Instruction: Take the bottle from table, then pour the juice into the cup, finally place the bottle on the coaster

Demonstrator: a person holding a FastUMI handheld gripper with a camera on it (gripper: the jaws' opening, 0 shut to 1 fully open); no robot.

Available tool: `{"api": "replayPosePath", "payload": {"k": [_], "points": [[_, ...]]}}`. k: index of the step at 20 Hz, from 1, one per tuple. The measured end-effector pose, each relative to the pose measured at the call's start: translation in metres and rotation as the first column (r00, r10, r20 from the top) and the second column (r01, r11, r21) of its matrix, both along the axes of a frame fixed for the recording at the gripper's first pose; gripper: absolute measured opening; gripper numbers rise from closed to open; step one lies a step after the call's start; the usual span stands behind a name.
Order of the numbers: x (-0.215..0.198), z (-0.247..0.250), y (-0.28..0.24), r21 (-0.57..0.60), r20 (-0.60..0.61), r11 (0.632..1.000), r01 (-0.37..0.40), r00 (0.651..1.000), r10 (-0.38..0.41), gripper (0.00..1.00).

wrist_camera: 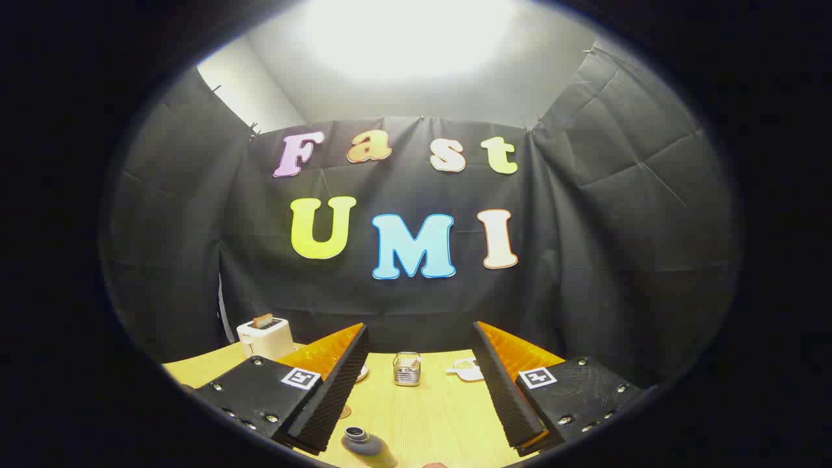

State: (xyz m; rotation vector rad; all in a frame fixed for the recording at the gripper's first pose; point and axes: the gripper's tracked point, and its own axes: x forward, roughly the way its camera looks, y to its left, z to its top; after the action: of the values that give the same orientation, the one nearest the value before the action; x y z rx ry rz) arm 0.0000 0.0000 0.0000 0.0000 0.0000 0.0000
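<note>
While the tool point(416, 390) hangs wide open over the yellow wooden table point(442, 416), a dark grey bottle point(365, 446) stands below — between its fingers.

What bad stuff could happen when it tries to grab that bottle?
The gripper is open, and the bottle sits low between its fingers, closer to the left one, so that finger might bump it and tip it. The glass cup stands beyond the fingers, so a fast reach could knock it.
</note>
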Motion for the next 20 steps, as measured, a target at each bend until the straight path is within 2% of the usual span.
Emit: {"api": "replayPosePath", "payload": {"k": [20], "points": [[-0.014,-0.006,0.033,0.006,0.011,0.994,-0.105,0.994,0.105,0.96]]}}
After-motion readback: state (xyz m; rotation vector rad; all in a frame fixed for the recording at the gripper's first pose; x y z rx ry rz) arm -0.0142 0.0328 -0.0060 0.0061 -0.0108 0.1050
